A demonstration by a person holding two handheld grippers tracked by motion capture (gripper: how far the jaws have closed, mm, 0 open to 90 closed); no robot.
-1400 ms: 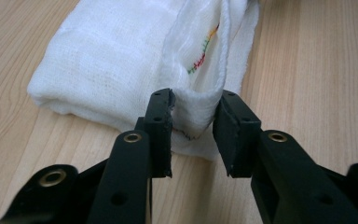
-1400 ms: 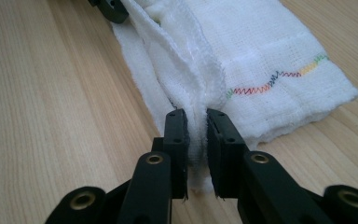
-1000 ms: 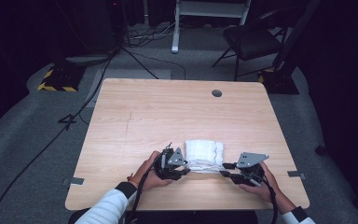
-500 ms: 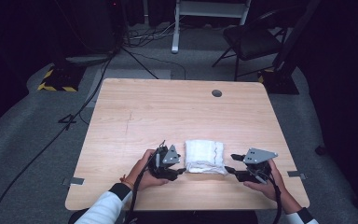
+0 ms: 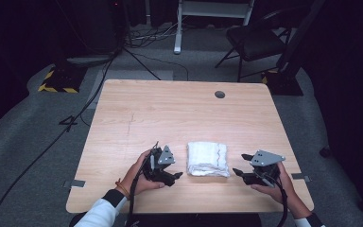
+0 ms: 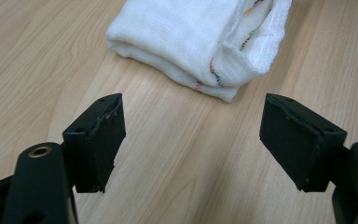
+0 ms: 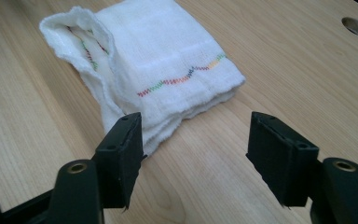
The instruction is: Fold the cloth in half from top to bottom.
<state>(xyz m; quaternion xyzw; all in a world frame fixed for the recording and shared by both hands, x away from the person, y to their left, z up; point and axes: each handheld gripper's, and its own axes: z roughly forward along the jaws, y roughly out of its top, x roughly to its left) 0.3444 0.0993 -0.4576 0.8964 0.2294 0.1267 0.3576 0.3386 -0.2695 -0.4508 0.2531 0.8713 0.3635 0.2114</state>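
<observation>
Cloth: a folded white cloth (image 5: 208, 159) with a coloured zigzag stitch lies flat on the counter (image 5: 170, 113), near the front edge, between the two tools.
Left tool: the left tool (image 5: 172, 176) sits just left of the cloth, jaws spread wide and holding nothing; in the left gripper view the cloth (image 6: 200, 42) lies ahead of the jaws, apart from them.
Right tool: the right tool (image 5: 238, 171) is released too, jaws wide, just right of the cloth; in the right gripper view the cloth (image 7: 149, 70) nearly meets the left jaw.
Change: a second ago both tools were tight against the cloth's sides; now each has drawn back outward and the cloth rests alone.
Meaning: the fold looks finished and let go, so the work appears at or near its end.
Loose edge: one open corner gapes slightly, which may want tidying.
</observation>
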